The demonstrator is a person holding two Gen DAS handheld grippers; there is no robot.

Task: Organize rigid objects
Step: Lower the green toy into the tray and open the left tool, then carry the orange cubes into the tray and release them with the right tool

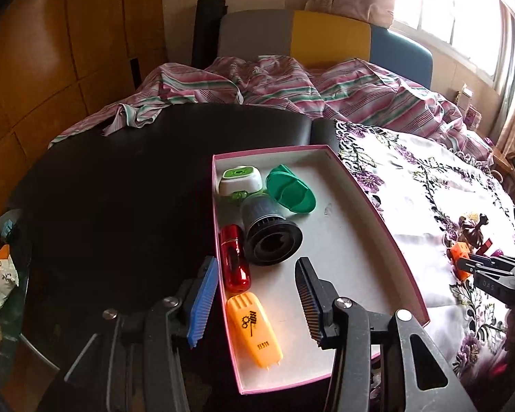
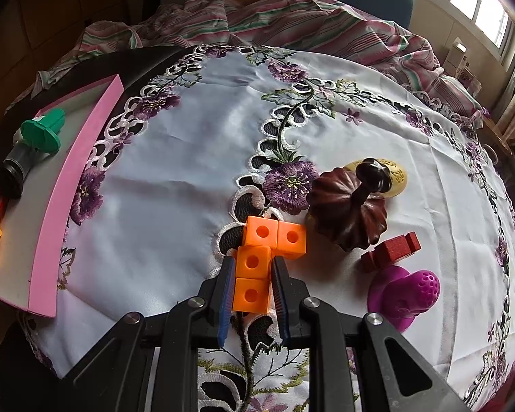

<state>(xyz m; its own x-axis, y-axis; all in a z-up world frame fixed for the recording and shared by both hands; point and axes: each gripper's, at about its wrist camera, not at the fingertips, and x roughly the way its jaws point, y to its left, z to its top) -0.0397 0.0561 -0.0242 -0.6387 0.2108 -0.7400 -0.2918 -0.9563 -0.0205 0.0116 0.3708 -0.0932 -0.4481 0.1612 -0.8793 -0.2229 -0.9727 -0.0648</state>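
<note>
The right claw [image 2: 252, 286] pinches an orange block piece [image 2: 262, 257], made of four joined cubes w/ round holes, its pads pressed on the lower two cubes. The piece sits on a white tablecloth [image 2: 175, 178] w/ purple flower embroidery. Just right of it: a dark brown ribbed lid w/ knob [image 2: 348, 211], w/ a yellow oval thing [image 2: 396, 176] partly hidden behind it. Near those, a red block [image 2: 389, 249] and, just beside it, a purple rubbery thing w/ dimples [image 2: 407, 292].

The left claw [image 1: 254, 300] is spread, nothing between its pads, and hovers over the near end of a pink-edged box [image 1: 364, 192]. The box lies at the tablecloth's left edge, partly on the black table [image 1: 120, 185]. Inside, along the box's left side: an orange plastic case [image 1: 254, 331] nearest, then a red capsule [image 1: 235, 262], a grey-black cylinder [image 1: 269, 237], a green cap [image 1: 290, 190] and a white-green gadget [image 1: 240, 180] at the far end. The rest of the box floor is bare. A striped sheet [image 1: 292, 89] lies bunched behind the table.
</note>
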